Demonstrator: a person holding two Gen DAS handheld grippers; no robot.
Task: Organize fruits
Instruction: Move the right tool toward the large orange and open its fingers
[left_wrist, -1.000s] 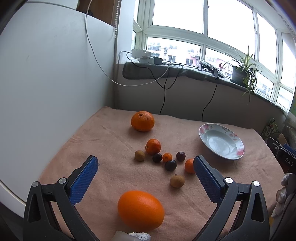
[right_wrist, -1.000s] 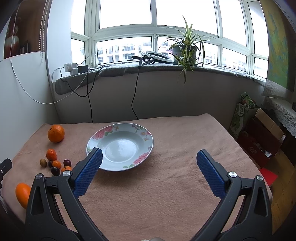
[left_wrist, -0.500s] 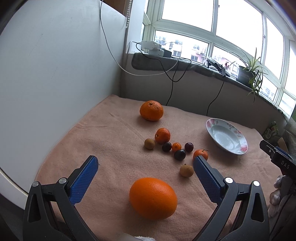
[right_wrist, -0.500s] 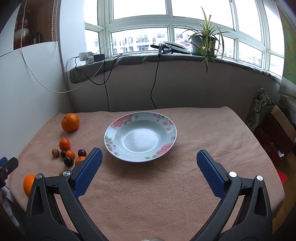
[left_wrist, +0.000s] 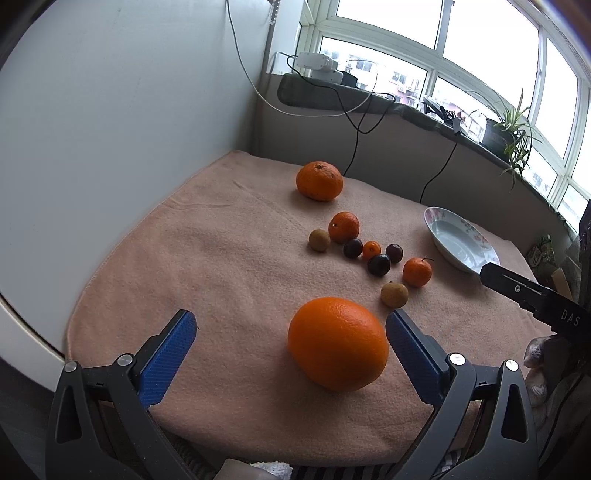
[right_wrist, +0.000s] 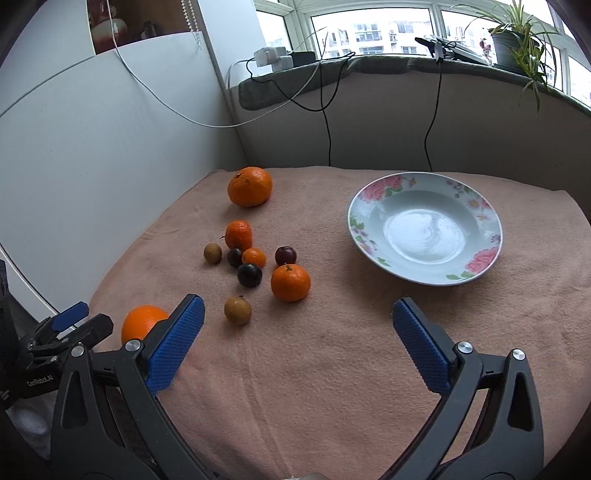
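Observation:
A large orange (left_wrist: 338, 343) lies on the pink cloth (left_wrist: 221, 266) between the open jaws of my left gripper (left_wrist: 290, 341), nearer the right finger. It also shows in the right wrist view (right_wrist: 142, 322). Beyond it lie several small fruits: mandarins (left_wrist: 417, 272), dark plums (left_wrist: 378, 264), brown longans (left_wrist: 394, 294) and a big mandarin (left_wrist: 319, 181). An empty floral plate (right_wrist: 424, 229) sits at the right. My right gripper (right_wrist: 298, 341) is open and empty above bare cloth in front of the plate and the fruit cluster (right_wrist: 255, 266).
A white panel (left_wrist: 110, 129) bounds the table's left side. A windowsill with cables (right_wrist: 325, 74), a power strip and a potted plant (right_wrist: 517, 44) runs behind. The cloth's near edge drops off below both grippers.
My left gripper has moved forward so the large orange now lies between its jaws. My right gripper has swung left and down, bringing the fruit cluster into view.

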